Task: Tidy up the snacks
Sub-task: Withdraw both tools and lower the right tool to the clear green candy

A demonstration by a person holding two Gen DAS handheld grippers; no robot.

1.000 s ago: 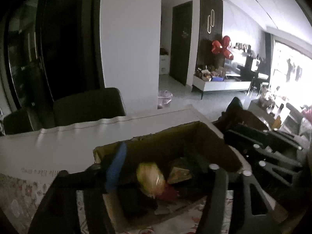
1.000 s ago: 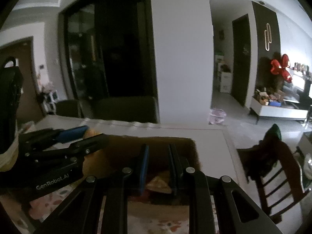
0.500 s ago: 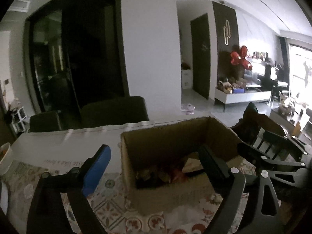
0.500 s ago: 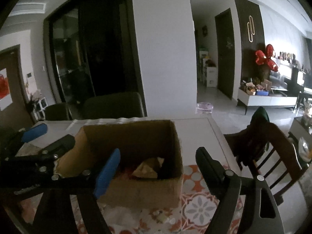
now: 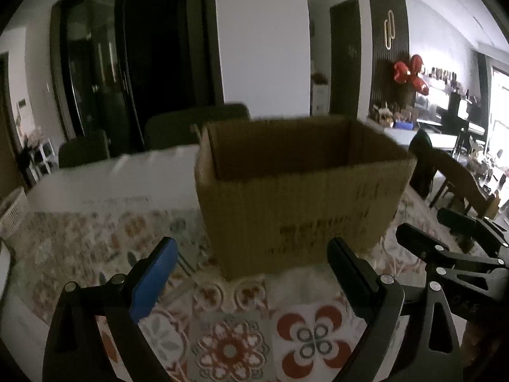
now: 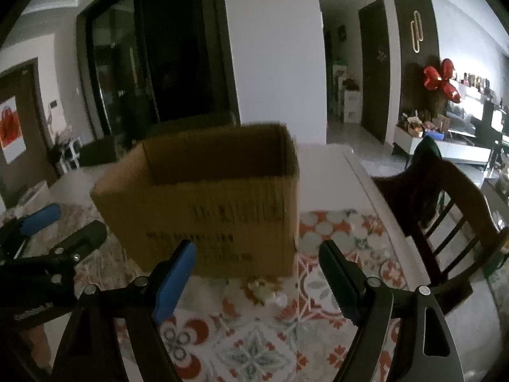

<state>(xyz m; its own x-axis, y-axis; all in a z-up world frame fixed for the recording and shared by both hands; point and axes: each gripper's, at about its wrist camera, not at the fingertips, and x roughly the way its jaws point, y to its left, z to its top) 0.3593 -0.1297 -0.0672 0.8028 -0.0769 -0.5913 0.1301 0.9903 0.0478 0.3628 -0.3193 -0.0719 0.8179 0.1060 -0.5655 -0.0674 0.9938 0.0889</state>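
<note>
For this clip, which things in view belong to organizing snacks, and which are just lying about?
Job:
cardboard box
left claw, open
right claw, open

Lying about:
patterned tablecloth
wooden chair
white basket
crumpled scrap by the box

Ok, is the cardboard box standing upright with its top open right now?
Yes. The cardboard box stands upright on the patterned tablecloth, top open; its contents cannot be seen from here.

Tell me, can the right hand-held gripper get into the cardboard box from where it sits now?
Probably yes, but not straight ahead. The right hand-held gripper is open and empty, facing the cardboard box below its rim; the near wall blocks a level approach. The top is open, so it should lift over first.
</note>
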